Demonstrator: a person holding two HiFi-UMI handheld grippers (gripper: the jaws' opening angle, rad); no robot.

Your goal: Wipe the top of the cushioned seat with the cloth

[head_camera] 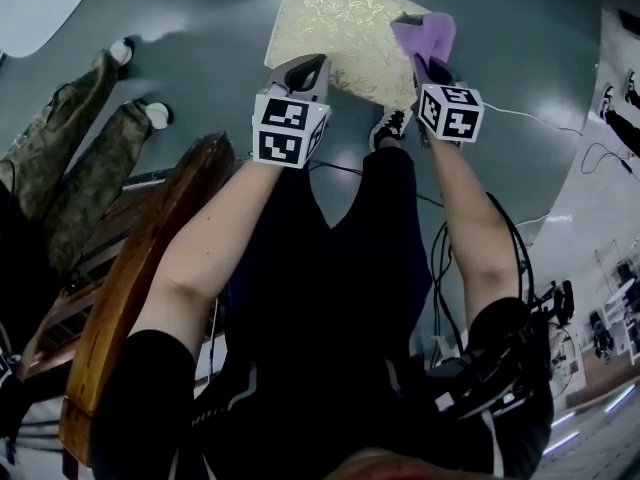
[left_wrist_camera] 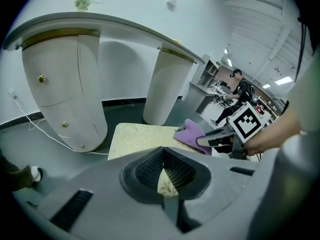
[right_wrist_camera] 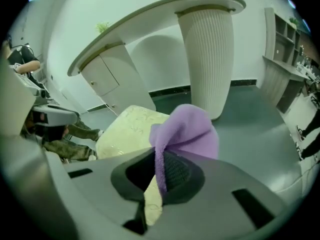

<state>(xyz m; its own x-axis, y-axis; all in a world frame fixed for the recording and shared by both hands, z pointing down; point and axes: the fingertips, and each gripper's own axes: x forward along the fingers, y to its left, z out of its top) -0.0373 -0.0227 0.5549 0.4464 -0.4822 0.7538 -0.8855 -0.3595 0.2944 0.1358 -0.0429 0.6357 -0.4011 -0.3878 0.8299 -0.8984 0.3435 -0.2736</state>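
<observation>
Your right gripper (head_camera: 432,66) is clamped on the purple cloth (head_camera: 425,34), which bunches off its tips over the seat (head_camera: 330,23) corner just ahead. Press down so the cloth lies flat, then sweep left in overlapping passes. Hold your left gripper (head_camera: 303,73) (jaws together, empty) clear of its path.

The cushioned seat (head_camera: 335,28) at 12 o'clock is pale cream-yellow with a gold leaf-and-scroll pattern. The cloth (head_camera: 428,36) at 1 o'clock is lilac purple. The left gripper (head_camera: 308,66) and right gripper (head_camera: 428,66) are grey, with black ribbed fingers (left_wrist_camera: 149,170), and each carries a cube (head_camera: 288,128) of black-and-white square markers. The floor (head_camera: 200,58) is dark grey-green. A chair (head_camera: 140,268) at 8 o'clock is warm brown wood. Trousers (head_camera: 80,138) at 10 o'clock are green-brown camouflage, above white shoes (head_camera: 158,115).
</observation>
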